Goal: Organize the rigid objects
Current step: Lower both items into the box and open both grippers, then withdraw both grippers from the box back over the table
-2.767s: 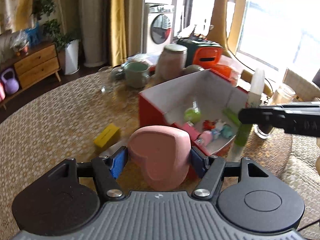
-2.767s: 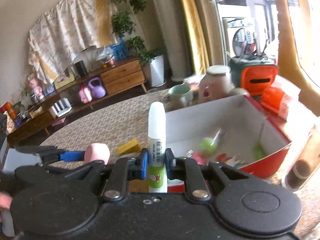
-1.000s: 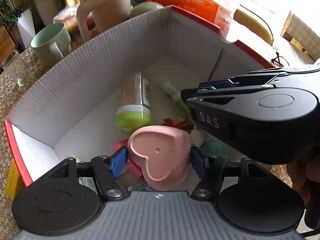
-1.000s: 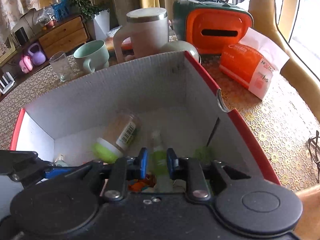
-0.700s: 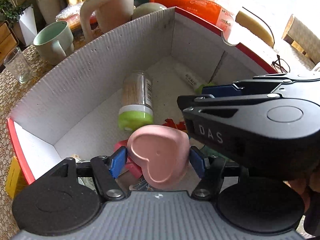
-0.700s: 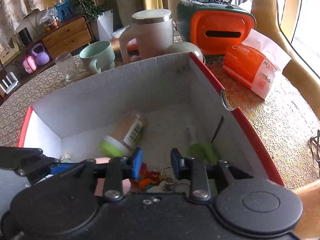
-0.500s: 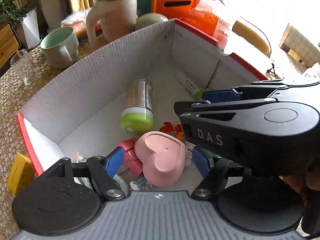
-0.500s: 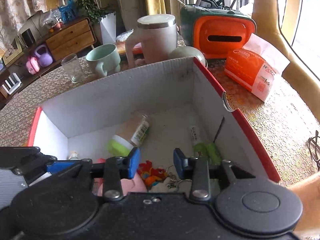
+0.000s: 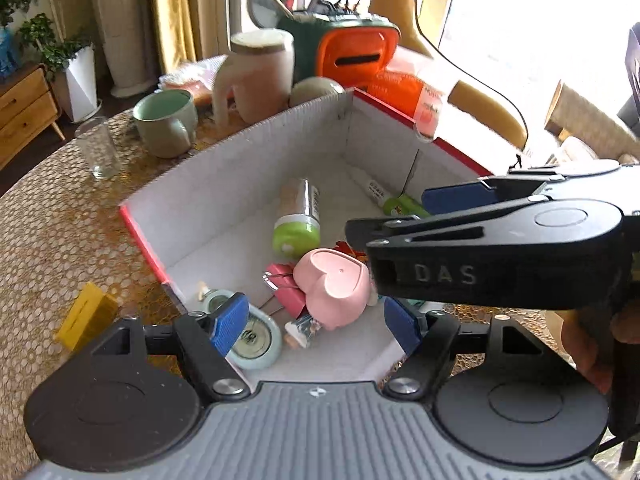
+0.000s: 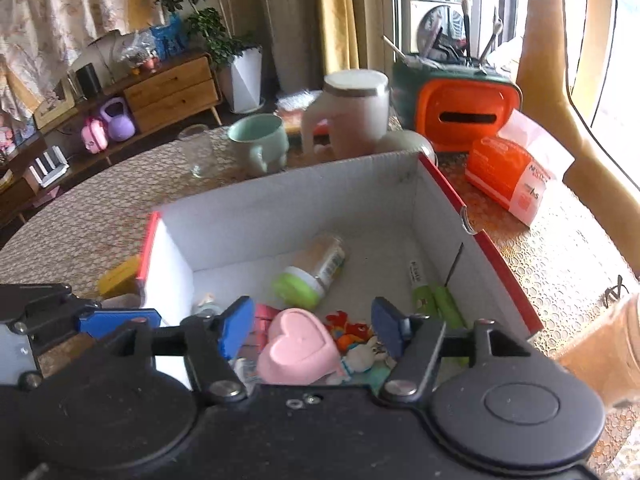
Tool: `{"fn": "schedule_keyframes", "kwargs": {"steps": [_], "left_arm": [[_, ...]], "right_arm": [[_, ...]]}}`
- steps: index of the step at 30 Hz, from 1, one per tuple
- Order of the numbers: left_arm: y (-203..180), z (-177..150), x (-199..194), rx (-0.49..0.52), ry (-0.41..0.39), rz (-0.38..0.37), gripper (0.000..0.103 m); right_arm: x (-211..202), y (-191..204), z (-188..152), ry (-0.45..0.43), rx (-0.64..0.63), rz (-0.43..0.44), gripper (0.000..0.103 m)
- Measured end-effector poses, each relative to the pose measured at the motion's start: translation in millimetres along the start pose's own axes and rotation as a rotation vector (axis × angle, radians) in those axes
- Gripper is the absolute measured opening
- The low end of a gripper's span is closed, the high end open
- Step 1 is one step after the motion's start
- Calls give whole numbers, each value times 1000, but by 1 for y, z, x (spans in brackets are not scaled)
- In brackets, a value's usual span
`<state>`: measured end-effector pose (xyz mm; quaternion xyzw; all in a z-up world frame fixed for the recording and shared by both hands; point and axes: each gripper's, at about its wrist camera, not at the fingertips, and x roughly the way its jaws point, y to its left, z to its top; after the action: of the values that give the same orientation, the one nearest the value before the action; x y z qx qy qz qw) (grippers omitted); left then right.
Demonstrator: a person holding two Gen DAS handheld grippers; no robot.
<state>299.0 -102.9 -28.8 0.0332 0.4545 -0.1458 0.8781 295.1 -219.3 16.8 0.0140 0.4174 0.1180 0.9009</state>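
Left gripper (image 9: 316, 326) dropped the pink heart (image 9: 331, 286) into the box (image 9: 240, 168), right gripper (image 10: 312, 330) dropped the glue stick (image 10: 421, 289) there too, both jaws now spread, pulled back above it.

From my left wrist view, the right gripper (image 9: 452, 216) blocks the right side of the box (image 9: 248, 168), so I can't see the small toys lying behind it. The two green tubes (image 9: 396, 204) are half covered by its blue pad. My left gripper (image 9: 316, 326) hides part of the round tin (image 9: 256, 340) and the box's near wall. In the right wrist view, the pink heart (image 10: 298, 346) is cut off below by the gripper body, and the little toys (image 10: 354, 344) beside it are too small to identify. The yellow block (image 10: 118, 276) is partly behind the box wall.
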Motion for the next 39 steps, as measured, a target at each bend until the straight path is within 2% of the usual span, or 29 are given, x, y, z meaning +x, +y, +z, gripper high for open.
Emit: {"fn": "schedule_keyframes", "kwargs": {"steps": [5, 14, 20, 34, 39], "left_arm": [[5, -11, -30, -10, -48, 18, 75], [19, -36, -74, -20, -100, 59, 75], [33, -54, -95, -34, -135, 81, 79], [70, -88, -127, -93, -190, 126, 83], [85, -100, -129, -98, -201, 143, 86]], "right_arm": [[-23, 10, -9, -33, -3, 20, 81], [-58, 23, -30, -80, -19, 50, 91], [-77, 32, -43, -128, -13, 85, 99], [-99, 72, -73, -222, -37, 178, 103], [-96, 92, -86, -228, -104, 194, 103]]}}
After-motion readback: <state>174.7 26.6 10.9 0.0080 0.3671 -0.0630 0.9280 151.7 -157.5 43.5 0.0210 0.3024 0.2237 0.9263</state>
